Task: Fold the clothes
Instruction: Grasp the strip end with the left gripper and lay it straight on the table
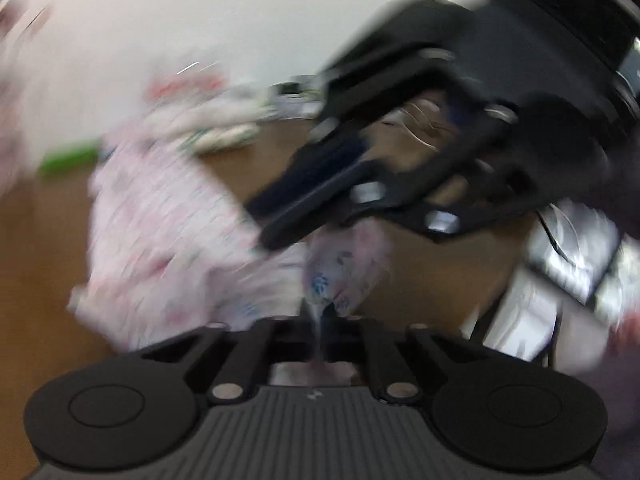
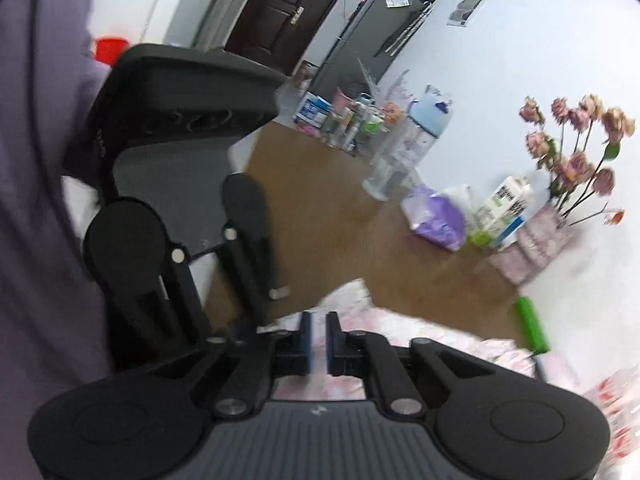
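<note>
Pinching a fold of the pale pink, flower-printed cotton garment (image 1: 168, 220), my left claw (image 1: 320, 320) has its two black fingers drawn tight together with cloth bunched between them and rising out of the grip. That view is heavily blurred, so I can say little about the print beyond pink and blue marks. The garment hangs and spreads to the left over the brown wooden tabletop (image 1: 40, 240), crumpled rather than flat.

My right claw (image 2: 319, 344) appears in its own view with its blue-padded fingers (image 2: 306, 340) nearly together, a thin slit of light showing between them. The pink cloth lies right behind and below the tips, yet I cannot tell whether any of it is caught in that slit. In the left view the same claw (image 1: 280, 216) reaches in from the upper right, its tips down at the cloth, just above my left fingers.

In the right view my left claw stands close on the left side, and a lilac sleeve (image 2: 36, 200) fills the frame edge beside it.

Farther along the tabletop stand a clear plastic water bottle with a pale blue lid (image 2: 404, 144), a purple plastic packet (image 2: 436, 220), a white carton (image 2: 504, 204) and dried pink roses in a vase (image 2: 576, 136). A green tube (image 2: 532, 324) lies just beside the garment's edge.
</note>
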